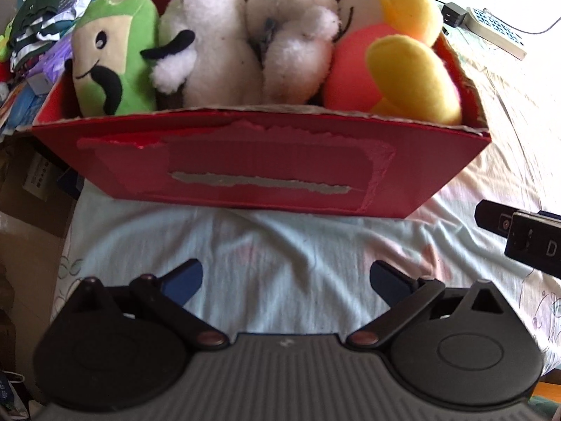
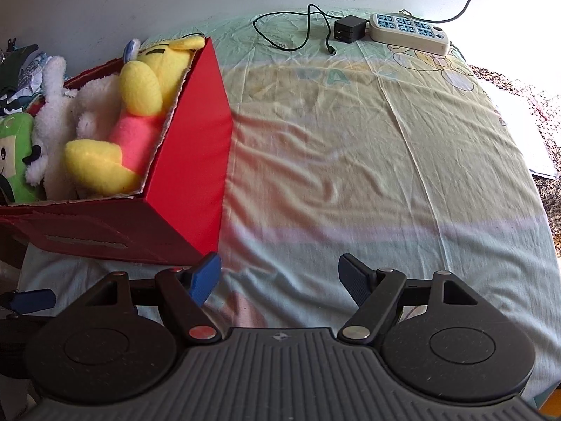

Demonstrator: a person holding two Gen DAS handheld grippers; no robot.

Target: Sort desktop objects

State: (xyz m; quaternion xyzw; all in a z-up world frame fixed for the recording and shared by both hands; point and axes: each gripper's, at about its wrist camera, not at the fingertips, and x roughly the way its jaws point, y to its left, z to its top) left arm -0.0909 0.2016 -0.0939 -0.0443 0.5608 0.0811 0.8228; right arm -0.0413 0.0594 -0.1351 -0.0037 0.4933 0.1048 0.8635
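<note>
Toys fill the red box [image 1: 259,161] that sits on the bed sheet [image 2: 350,161]. In the left wrist view the box is at 12 o'clock from the left gripper [image 1: 285,280]. Inside it, going from 10 o'clock to 2 o'clock, sit a green toy [image 1: 115,52] with a black moustache, a fluffy white toy [image 1: 214,45], another white toy [image 1: 294,45] curled up, and a yellow and pink toy [image 1: 396,52]. They are packed tight and touch each other.

The left gripper is spread wide and holds nothing. The right gripper [image 2: 280,280] is also spread wide and holds nothing. In its view the box is at 10 o'clock, close by its left finger.

Far off at 1 o'clock in the right wrist view lie a white power strip [image 2: 410,33], a black plug [image 2: 349,29] stuck in it, and a thin black cable [image 2: 301,31] on the sheet.
</note>
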